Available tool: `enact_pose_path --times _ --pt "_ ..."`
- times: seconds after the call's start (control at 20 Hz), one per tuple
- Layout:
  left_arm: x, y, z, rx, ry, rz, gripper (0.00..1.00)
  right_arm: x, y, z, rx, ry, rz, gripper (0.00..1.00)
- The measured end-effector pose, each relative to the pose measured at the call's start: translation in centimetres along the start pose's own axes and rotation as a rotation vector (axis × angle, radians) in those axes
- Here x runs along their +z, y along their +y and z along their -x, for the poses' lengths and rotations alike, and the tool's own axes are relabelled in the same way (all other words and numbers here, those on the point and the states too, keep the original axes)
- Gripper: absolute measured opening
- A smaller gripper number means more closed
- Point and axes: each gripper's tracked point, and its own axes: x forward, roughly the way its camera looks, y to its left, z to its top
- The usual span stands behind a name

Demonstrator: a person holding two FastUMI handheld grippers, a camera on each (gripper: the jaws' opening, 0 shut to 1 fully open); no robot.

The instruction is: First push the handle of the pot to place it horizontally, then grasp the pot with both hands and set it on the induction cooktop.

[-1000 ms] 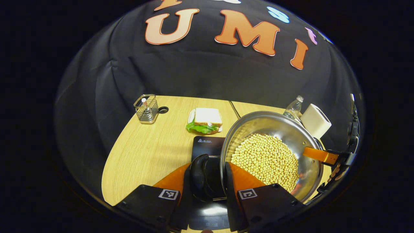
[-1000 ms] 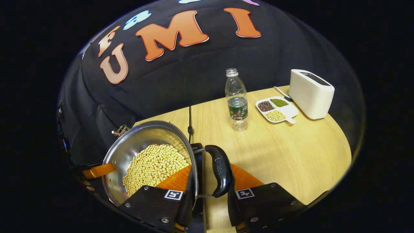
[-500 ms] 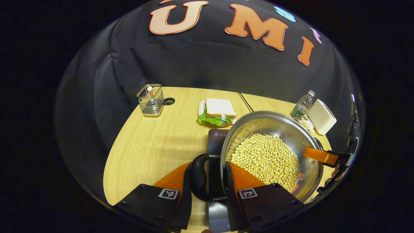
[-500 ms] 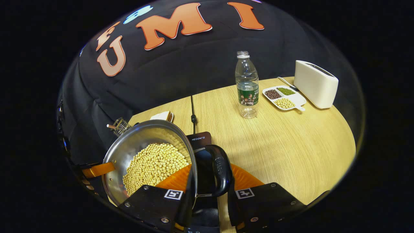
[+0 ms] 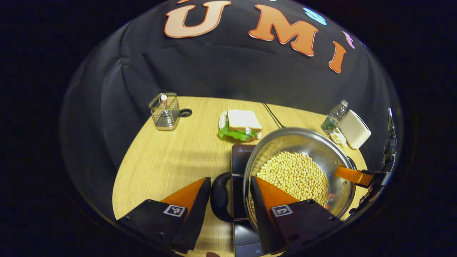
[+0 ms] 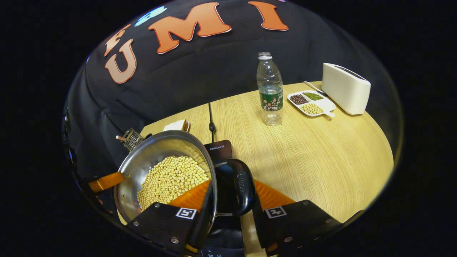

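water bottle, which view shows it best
The right gripper view: the water bottle stands whole and unobstructed on the table. In the left gripper view it is small, far off at the edge, beside the toaster.

A sandwich [image 5: 240, 125] with lettuce lay on a small plate at the middle of the wooden table [image 6: 321, 160]. A wire caddy [image 5: 163, 111] stood toward its far left corner (something upright inside). A water bottle [image 6: 270, 90], a divided dish of beans [image 6: 311, 103] and a white toaster [image 6: 344, 93] stood near one another.
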Motion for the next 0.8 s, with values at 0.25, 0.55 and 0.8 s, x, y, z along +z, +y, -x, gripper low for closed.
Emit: enact_pose_path --times 0.25,0.55,0.8 --pt "6.6 -1.1 7.0 0.023 -0.235 -0.020 0.96 5.9 -0.2 6.0 0.016 -0.172 0.043 0.89" --pt "13.9 -1.0 19.5 0.091 -0.535 -0.013 0.98 13.5 -2.4 17.7 -0.038 -0.427 0.182 0.95" --pt "17.3 0.8 31.4 0.143 -0.728 0.024 0.99 18.4 -5.9 27.5 -0.096 -0.607 0.226 0.95"
